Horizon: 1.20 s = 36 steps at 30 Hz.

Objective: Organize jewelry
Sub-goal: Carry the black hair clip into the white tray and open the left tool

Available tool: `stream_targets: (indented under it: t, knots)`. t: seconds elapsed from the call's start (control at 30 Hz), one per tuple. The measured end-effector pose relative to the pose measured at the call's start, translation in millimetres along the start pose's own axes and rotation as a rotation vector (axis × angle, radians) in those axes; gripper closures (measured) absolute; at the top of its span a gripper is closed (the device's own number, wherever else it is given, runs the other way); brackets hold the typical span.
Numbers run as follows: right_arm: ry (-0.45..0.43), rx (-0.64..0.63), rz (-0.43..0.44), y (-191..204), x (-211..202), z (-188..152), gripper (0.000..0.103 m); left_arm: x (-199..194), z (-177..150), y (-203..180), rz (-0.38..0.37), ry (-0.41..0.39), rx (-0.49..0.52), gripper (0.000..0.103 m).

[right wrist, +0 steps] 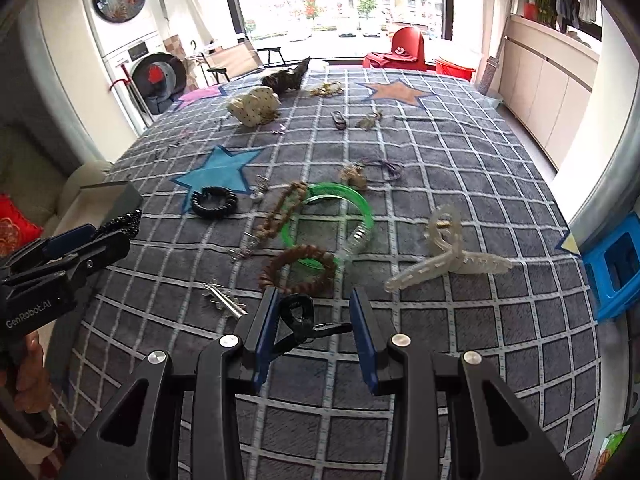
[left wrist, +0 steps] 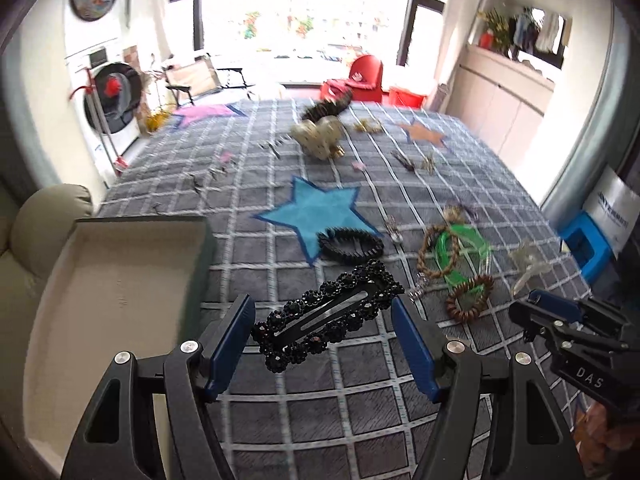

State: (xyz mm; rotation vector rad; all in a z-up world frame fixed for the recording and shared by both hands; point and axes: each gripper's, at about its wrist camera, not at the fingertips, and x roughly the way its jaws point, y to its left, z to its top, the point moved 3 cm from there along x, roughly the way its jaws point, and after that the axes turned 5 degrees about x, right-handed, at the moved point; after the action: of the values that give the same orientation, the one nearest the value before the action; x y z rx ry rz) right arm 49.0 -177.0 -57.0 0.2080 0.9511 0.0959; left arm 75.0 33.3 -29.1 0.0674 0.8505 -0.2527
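A grey grid-patterned blanket [left wrist: 400, 400] fills both frames. At lower centre the left gripper [left wrist: 324, 338] gapes around a black beaded snap clip [left wrist: 326, 318]: light, stiff, bumpy, best pinched across its long edges. The right gripper [right wrist: 312, 330] brackets a small black claw clip [right wrist: 298, 318], jaws apparently touching.

daylight poured through the tall dark-framed windows [right wrist: 340, 4]. a red chair [right wrist: 408, 50] stood beneath them, stacked laundry machines [left wrist: 108, 92] against the left wall, pale cabinets [right wrist: 548, 92] along the right, a blue stool [right wrist: 616, 260] nearby.
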Motion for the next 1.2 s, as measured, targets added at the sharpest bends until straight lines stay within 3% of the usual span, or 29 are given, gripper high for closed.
stream_targets:
  t: [0.3, 0.63, 0.93, 1.2]
  knots:
    - [-0.005, -0.082, 0.091, 59, -1, 22, 0.064, -35, 5, 49, 0.072, -0.071, -0.079, 0.031]
    - [0.012, -0.205, 0.219, 155, 20, 50, 0.064, -44, -4, 126, 0.182, -0.078, -0.202, 0.031]
    - [0.088, -0.263, 0.333, 232, 64, 71, 0.064, -19, -14, 185, 0.286, -0.029, -0.308, 0.031]
    - [0.182, -0.281, 0.379, 273, 117, 80, 0.064, 17, -30, 216, 0.330, 0.065, -0.391, 0.031]
